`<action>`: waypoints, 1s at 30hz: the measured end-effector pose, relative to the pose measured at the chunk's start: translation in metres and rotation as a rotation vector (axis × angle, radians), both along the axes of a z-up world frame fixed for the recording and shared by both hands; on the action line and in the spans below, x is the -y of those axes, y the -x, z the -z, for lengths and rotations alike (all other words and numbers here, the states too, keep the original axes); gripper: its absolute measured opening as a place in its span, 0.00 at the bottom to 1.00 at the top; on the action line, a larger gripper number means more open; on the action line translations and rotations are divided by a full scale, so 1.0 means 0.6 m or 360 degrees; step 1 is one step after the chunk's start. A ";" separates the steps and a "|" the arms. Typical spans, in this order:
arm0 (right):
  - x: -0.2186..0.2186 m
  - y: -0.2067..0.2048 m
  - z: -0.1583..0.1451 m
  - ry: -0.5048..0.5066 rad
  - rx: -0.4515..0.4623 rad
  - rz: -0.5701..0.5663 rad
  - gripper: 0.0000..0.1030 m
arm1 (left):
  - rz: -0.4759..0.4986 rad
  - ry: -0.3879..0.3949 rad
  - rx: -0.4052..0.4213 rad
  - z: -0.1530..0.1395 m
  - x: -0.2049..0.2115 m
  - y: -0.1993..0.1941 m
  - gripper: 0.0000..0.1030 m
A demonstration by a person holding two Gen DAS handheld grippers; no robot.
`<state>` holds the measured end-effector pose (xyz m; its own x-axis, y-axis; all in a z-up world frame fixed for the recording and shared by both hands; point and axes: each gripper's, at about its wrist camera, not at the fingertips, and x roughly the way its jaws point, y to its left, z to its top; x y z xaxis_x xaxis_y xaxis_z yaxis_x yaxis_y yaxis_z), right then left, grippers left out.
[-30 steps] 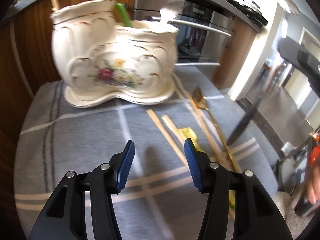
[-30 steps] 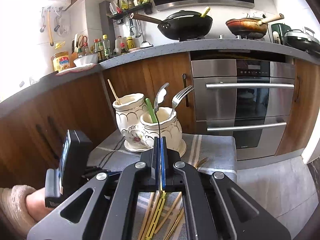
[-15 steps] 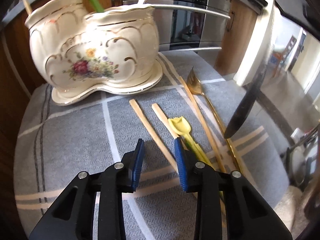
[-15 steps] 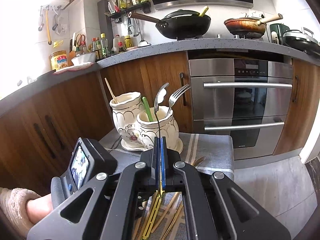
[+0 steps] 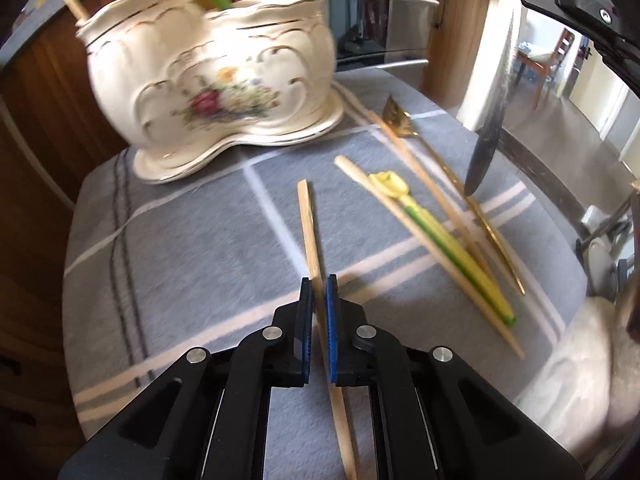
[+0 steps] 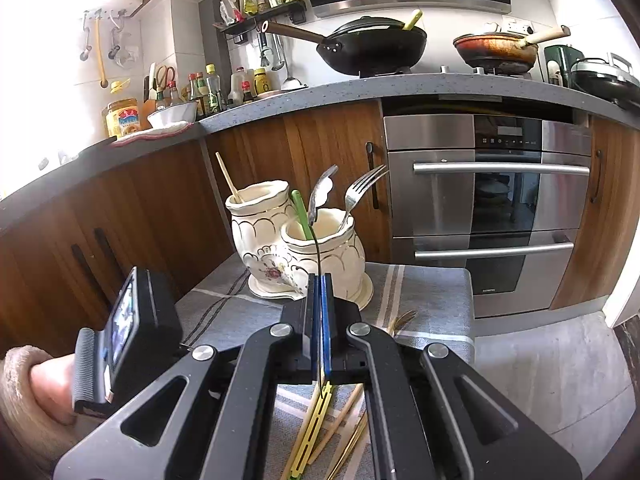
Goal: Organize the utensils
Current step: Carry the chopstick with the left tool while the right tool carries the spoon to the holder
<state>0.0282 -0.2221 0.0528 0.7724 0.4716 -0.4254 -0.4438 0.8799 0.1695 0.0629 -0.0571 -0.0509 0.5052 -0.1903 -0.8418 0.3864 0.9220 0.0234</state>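
Observation:
A white floral ceramic utensil holder [image 5: 216, 68] with two pots stands at the back of a grey striped cloth [image 5: 180, 240]; it also shows in the right wrist view [image 6: 296, 248], holding a chopstick, a green handle, a spoon and a fork. My left gripper [image 5: 319, 292] is shut on a wooden chopstick [image 5: 310, 224] lying on the cloth. To its right lie another chopstick [image 5: 400, 216], a yellow-green utensil [image 5: 440, 232] and a gold spoon [image 5: 400, 114]. My right gripper [image 6: 321, 284] is shut on a table knife [image 5: 486, 144], seen edge-on, above the cloth.
Wooden cabinets and a steel oven [image 6: 488, 208] stand behind the cloth-covered stool. The cloth's right edge drops to the floor [image 6: 540, 360]. A counter with pans [image 6: 372, 46] and bottles runs above. My left gripper's body [image 6: 132, 328] sits at lower left in the right wrist view.
My left gripper has closed from open onto the chopstick and moved closer to the cloth. My right gripper has kept hold of the knife, staying above the cloth.

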 end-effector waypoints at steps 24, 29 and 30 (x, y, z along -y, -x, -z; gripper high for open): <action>-0.024 0.001 -0.029 0.0014 0.0131 0.0060 0.01 | -0.0037 0.0203 0.0626 -0.106 -0.066 0.063 0.06; -0.045 -0.017 -0.067 0.0004 0.0228 0.0074 0.01 | -0.0136 0.0377 0.0923 -0.166 -0.098 0.064 0.06; -0.049 -0.023 -0.073 0.0006 0.0242 0.0077 0.01 | -0.0156 0.0408 0.0960 -0.174 -0.106 0.062 0.06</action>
